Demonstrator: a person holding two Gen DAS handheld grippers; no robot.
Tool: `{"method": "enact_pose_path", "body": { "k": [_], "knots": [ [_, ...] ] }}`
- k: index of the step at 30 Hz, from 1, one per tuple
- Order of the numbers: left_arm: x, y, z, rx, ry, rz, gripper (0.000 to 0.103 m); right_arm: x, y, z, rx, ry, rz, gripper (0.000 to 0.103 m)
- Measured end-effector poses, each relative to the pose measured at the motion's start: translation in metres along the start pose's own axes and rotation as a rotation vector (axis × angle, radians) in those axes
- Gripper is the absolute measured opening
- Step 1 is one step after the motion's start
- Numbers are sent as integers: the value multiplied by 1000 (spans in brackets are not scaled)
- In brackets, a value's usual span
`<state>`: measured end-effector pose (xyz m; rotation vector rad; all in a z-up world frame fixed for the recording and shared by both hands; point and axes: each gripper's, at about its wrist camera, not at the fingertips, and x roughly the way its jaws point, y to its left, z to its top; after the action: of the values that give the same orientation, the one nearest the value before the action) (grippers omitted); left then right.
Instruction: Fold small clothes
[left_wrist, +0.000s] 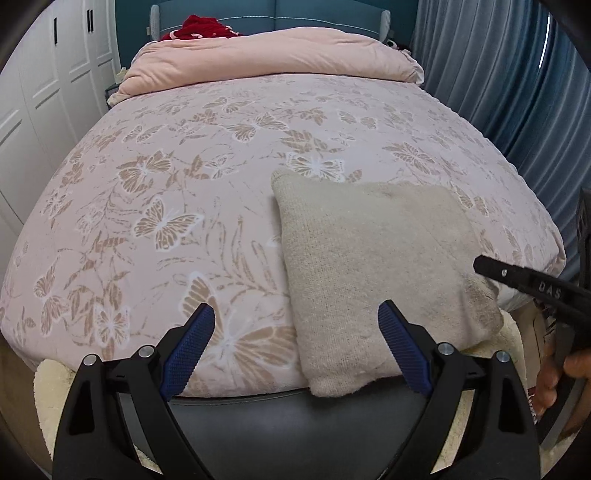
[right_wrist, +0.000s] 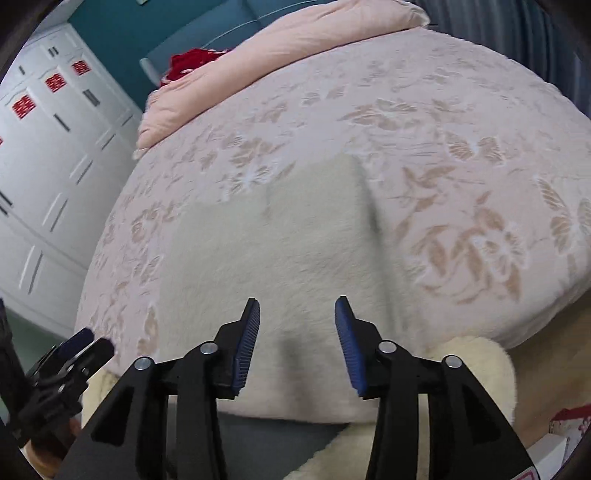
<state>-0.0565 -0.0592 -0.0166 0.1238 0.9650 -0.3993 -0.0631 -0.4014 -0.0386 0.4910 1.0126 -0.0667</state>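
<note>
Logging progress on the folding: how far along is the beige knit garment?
Done: the beige knit garment lies as a compact folded rectangle near the foot of the butterfly-print bedspread. In hand: nothing; left tongs and right tongs are open. Left: perhaps another fold.

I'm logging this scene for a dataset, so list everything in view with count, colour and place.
garment: one, beige knit, folded, near edge of bed, right of centre
bedspread: one, pink with tan butterflies, covering bed
duvet: one, plain pink, folded at far end of bed
red cloth: one, red, behind duvet by headboard
headboard: one, teal, far end
wardrobe: one, white, left wall
curtain: one, blue-grey, right
rug: one, cream fleece, floor at foot of bed
left gripper: one, black with blue pads, open, above bed edge
right gripper: one, same colours, open, over garment
</note>
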Motion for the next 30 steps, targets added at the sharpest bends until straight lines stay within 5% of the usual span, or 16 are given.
{"method": "enact_pose_path", "body": {
  "k": [3,6,11,14,16,23,26,28,29,30],
  "knots": [
    [2,-9,2,13,10,-5,88,20,-17,1,21,66,-26,44],
    [2,-18,2,45,11,6,88,46,-23,-6,20,146,-5,18],
    [4,-23,1,71,22,23,88,0,-13,15,-11,-37,14,16],
    [8,-25,1,72,36,25,88,26,-23,17,-30,26,-46,17],
    [10,-27,1,74,42,26,88,64,-37,4,-21,131,-74,20],
    [17,-33,-1,84,67,14,88,20,-33,22,68,32,1,30],
    [24,-40,2,85,80,-16,89,30,-22,56,33,26,15,65],
    [31,-46,6,88,80,-46,89,53,-18,67,12,57,10,66],
    [35,-50,8,91,86,-51,89,67,-17,70,3,84,7,58],
    [39,-53,9,96,94,-55,89,78,-13,72,-3,127,13,19]
  ]
}}
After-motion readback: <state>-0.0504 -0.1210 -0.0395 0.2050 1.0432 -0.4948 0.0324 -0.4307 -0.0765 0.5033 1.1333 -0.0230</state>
